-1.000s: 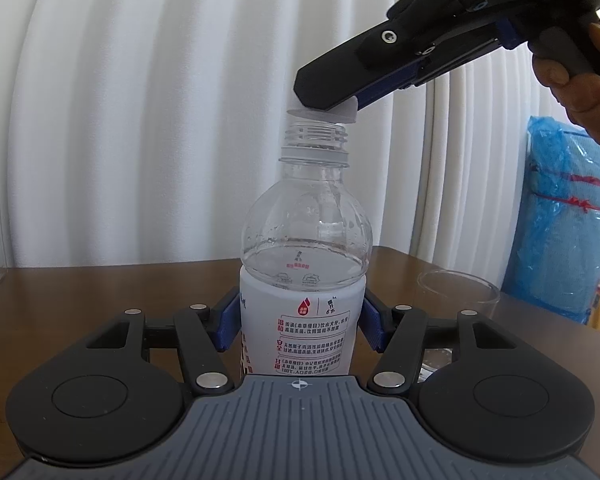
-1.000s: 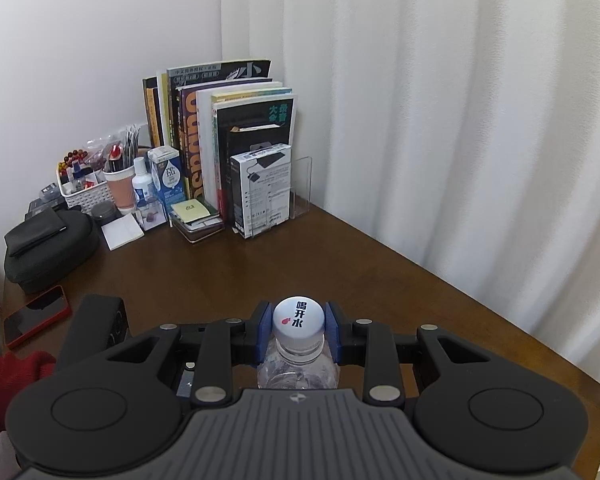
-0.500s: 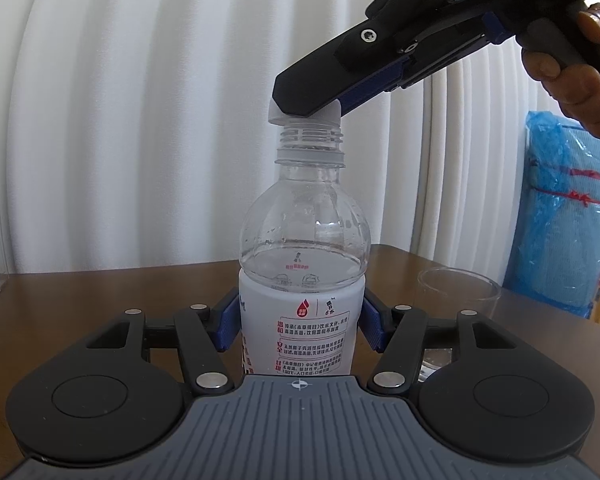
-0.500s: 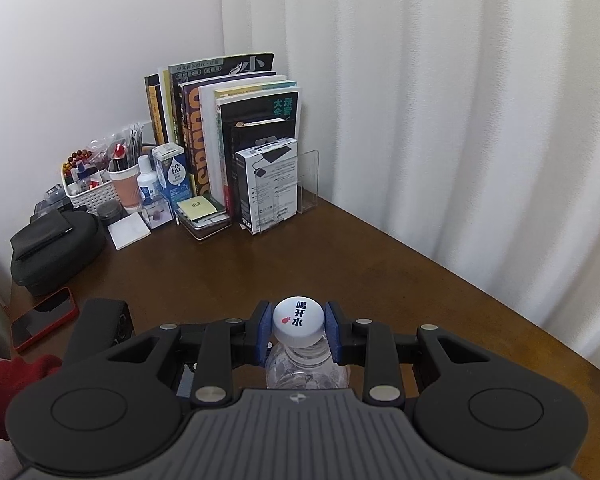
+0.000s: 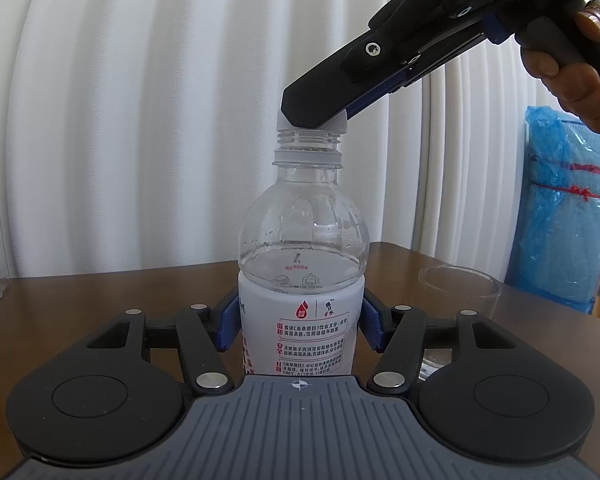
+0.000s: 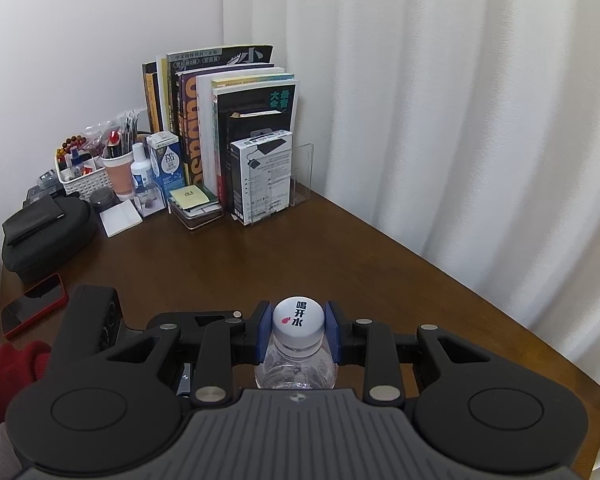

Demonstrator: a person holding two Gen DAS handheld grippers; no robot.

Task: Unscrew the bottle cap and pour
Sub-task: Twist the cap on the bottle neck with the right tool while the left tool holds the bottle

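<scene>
A clear plastic water bottle (image 5: pixel 300 248) with a white label stands upright on the brown table (image 5: pixel 100 300). My left gripper (image 5: pixel 300 320) is shut on its labelled body, one blue pad on each side. From the upper right, my right gripper (image 5: pixel 312 114) slants down onto the bottle's top and is shut on the white cap (image 5: pixel 334 126). The cap sits at the very top of the neck, with the bare threads showing below it. In the right wrist view the printed cap (image 6: pixel 298 318) is pinched in my right gripper (image 6: pixel 298 328), with the bottle's shoulder (image 6: pixel 296 368) under it.
An empty clear glass (image 5: pixel 460 284) stands on the table to the right of the bottle. A blue plastic bag (image 5: pixel 568 208) lies beyond the table's right edge. Books (image 6: pixel 220 128), a basket of small items (image 6: pixel 84 176), a black case (image 6: pixel 48 232) and a red phone (image 6: pixel 32 308) fill the far left corner.
The cap in my right gripper was tilted just above the bottle mouth a second ago. It now sits lower and more level over the threads. The bottle and left gripper have stayed put.
</scene>
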